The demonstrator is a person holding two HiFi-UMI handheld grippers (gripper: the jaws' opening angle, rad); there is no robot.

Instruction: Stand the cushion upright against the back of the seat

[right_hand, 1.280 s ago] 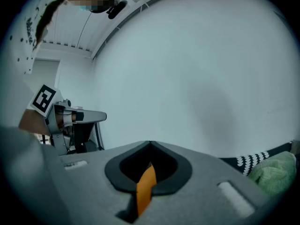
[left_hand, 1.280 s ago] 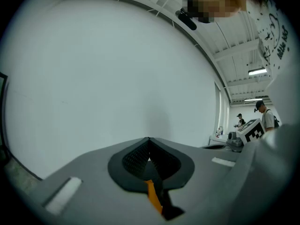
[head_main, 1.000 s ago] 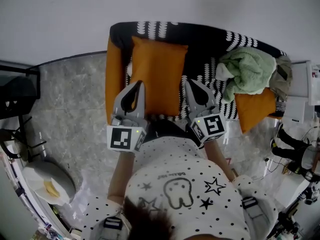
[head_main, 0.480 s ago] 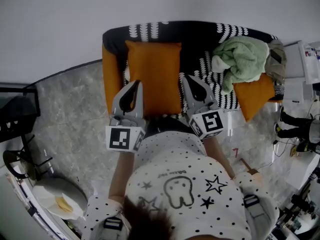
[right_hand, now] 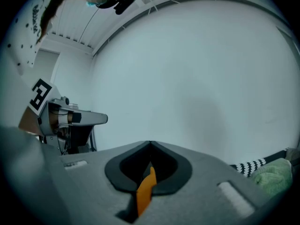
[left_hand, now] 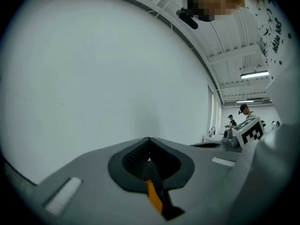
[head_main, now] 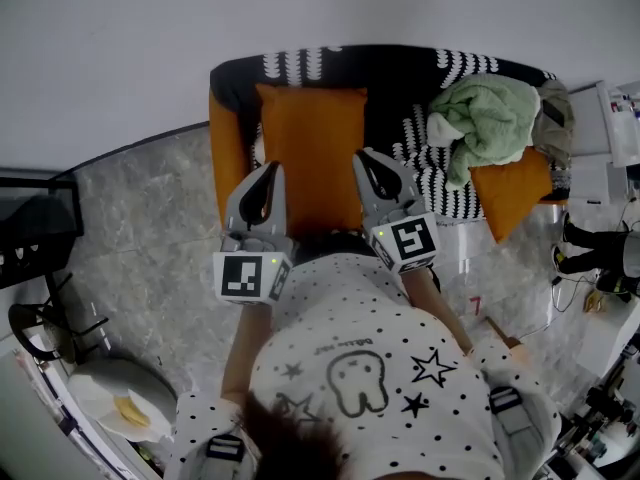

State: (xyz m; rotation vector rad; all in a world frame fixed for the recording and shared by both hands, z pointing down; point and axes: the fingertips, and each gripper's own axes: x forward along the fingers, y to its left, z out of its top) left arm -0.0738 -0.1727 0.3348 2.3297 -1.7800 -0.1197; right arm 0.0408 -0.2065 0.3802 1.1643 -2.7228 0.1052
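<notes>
L tongs (head_main: 262, 190) & R tongs (head_main: 372, 173) stay clenched on cushion (head_main: 312, 153) fabric. R tongs have shifted inward. Cushion stands approx. upright vs. backrest (head_main: 400, 76). I judge release is next.

Matt cloth cushion (head_main: 310, 153), fluffy blanket (head_main: 486, 118), marbled stone floor (head_main: 150, 218)

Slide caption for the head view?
Left gripper and right gripper clamp the orange cushion by its near edge at the seat.

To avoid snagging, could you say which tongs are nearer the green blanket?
Right. The right tongs pinch the orange cushion on the side facing the green blanket; the left tongs pinch its far side.
</notes>
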